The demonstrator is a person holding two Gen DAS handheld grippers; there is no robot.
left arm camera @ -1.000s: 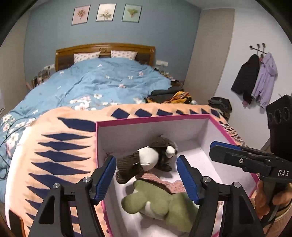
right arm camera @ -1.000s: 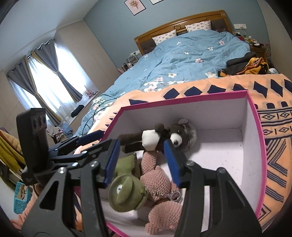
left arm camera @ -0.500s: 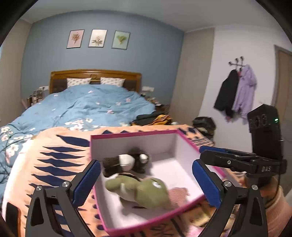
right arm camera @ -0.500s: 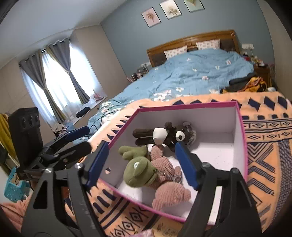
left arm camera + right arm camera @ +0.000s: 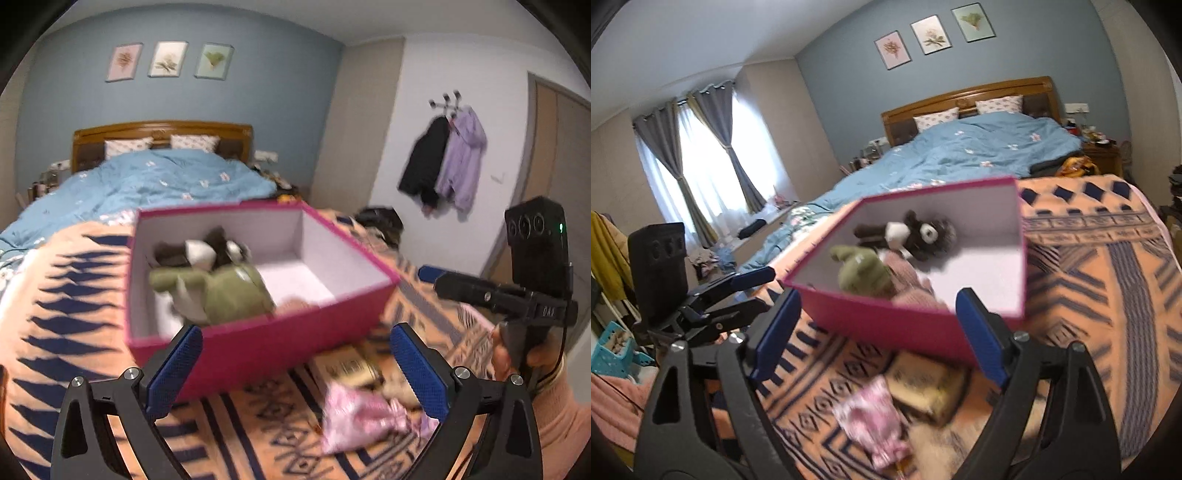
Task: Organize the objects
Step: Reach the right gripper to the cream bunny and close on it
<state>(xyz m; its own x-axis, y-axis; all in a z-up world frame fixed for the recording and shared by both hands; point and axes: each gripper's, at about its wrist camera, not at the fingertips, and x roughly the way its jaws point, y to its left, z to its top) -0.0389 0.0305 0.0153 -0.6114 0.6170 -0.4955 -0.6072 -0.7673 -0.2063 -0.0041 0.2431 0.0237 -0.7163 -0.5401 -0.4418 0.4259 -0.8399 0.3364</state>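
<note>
A pink box (image 5: 258, 343) (image 5: 886, 321) with a white inside sits on the orange patterned blanket (image 5: 66, 310). In it lie a dark brown and white plush (image 5: 207, 249) (image 5: 912, 234), a green plush (image 5: 229, 291) (image 5: 864, 273) and a pink knitted plush (image 5: 908, 284). My left gripper (image 5: 295, 369) is open and empty, in front of the box. My right gripper (image 5: 879, 332) is open and empty, also in front of the box. In front of the box lie a pink patterned pouch (image 5: 354, 417) (image 5: 875, 413) and a tan box (image 5: 347, 365) (image 5: 927, 384).
A bed with a blue duvet (image 5: 147, 184) lies behind the blanket. Coats (image 5: 443, 158) hang on the right wall. Curtains (image 5: 701, 158) frame a window at the left. A blue basket (image 5: 613, 350) stands on the floor at the left.
Both grippers have pulled back and away from the box, and their jaws have opened wider. The pouch and tan box have come into view in front of the box.
</note>
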